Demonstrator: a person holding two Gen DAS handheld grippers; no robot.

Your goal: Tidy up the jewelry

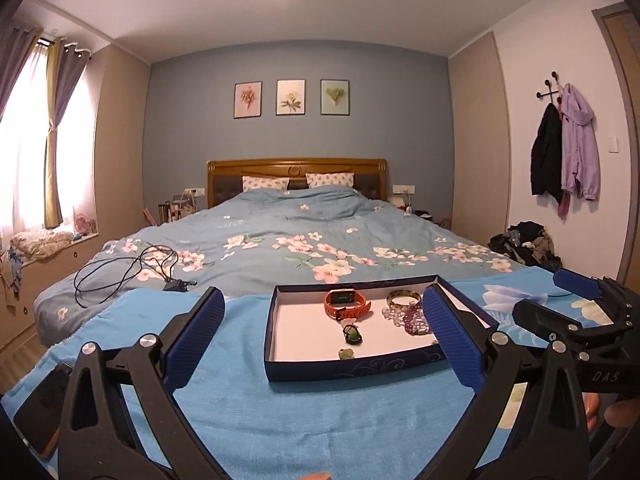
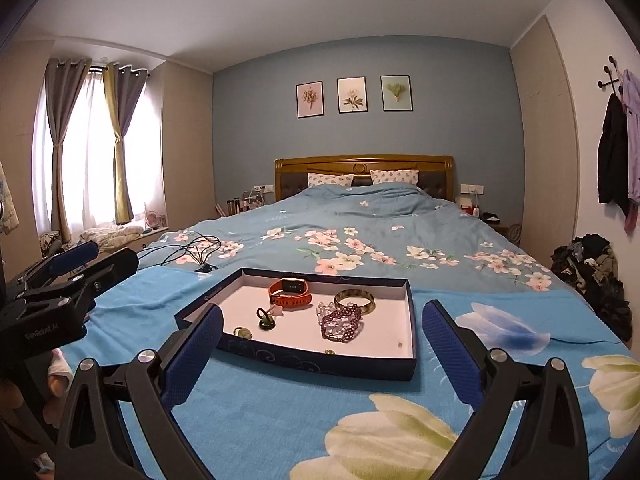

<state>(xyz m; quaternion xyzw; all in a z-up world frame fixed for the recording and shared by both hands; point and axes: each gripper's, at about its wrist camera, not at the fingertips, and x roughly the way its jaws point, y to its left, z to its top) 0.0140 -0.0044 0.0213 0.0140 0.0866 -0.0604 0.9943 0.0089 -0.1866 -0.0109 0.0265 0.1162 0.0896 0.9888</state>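
A dark blue box tray with a white floor lies on a blue cloth on the bed. In it are an orange watch, a gold bangle, a purple bead bracelet, clear beads, a green hair tie and a small green ring. My left gripper is open and empty, just in front of the tray. My right gripper is open and empty, its fingers astride the tray's near edge.
A black cable lies on the floral duvet behind the cloth. A dark phone lies at the cloth's near left. A clothes pile sits by the right wall. The other gripper shows at the right of the left wrist view.
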